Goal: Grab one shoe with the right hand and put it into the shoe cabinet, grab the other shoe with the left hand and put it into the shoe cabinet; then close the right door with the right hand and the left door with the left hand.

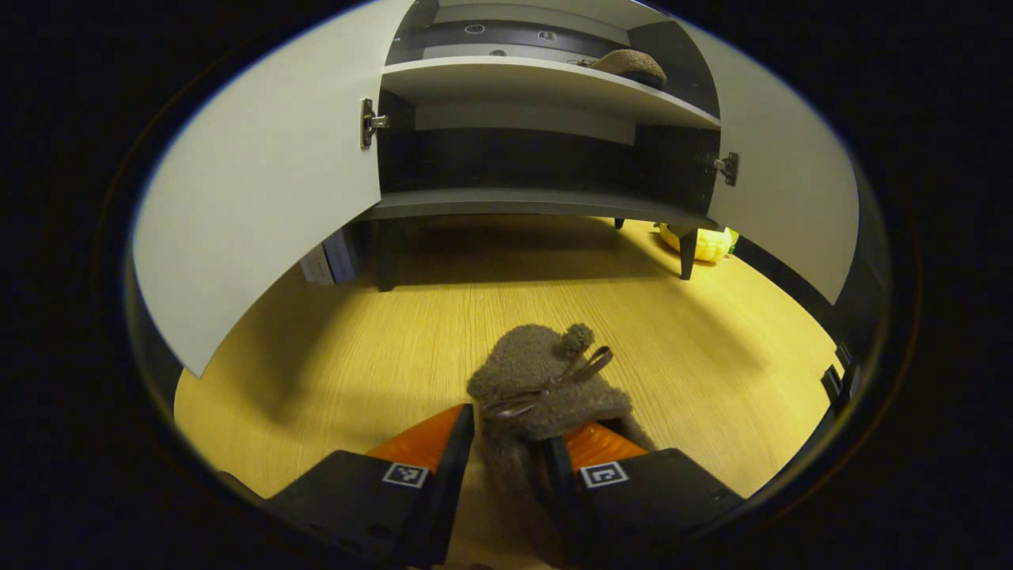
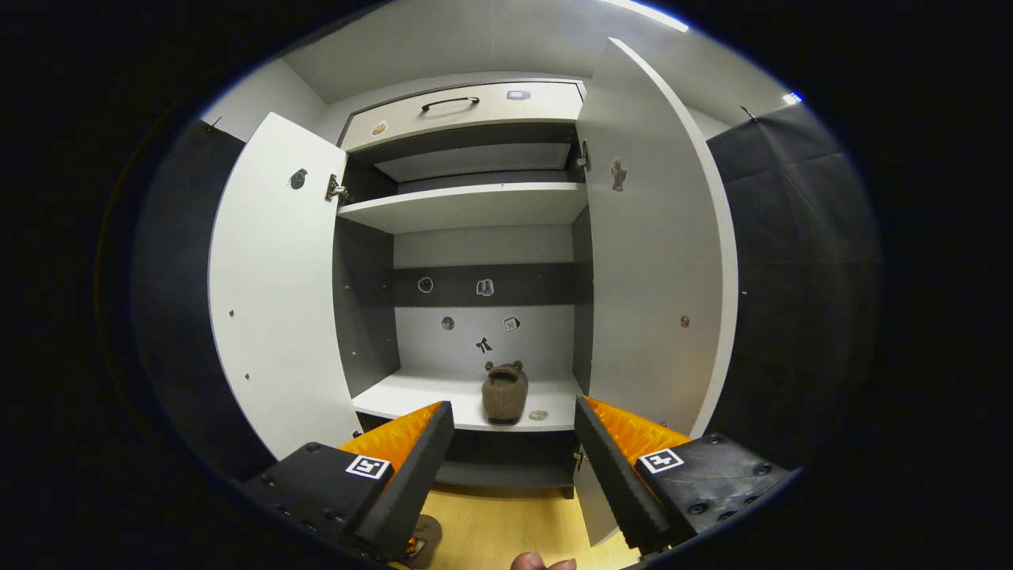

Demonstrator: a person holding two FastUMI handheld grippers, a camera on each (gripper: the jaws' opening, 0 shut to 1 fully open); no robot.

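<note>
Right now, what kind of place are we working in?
Probably a mock-up of a home entryway in a recording booth: a white shoe cabinet with both doors open, one fuzzy brown shoe on its shelf, pale wood flooring, and dark cloth walls alongside.

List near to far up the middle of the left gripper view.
Left gripper shut on the brown fuzzy shoe → bare wood floor → cabinet's bottom shelf → upper shelf carrying the other shoe.
</note>
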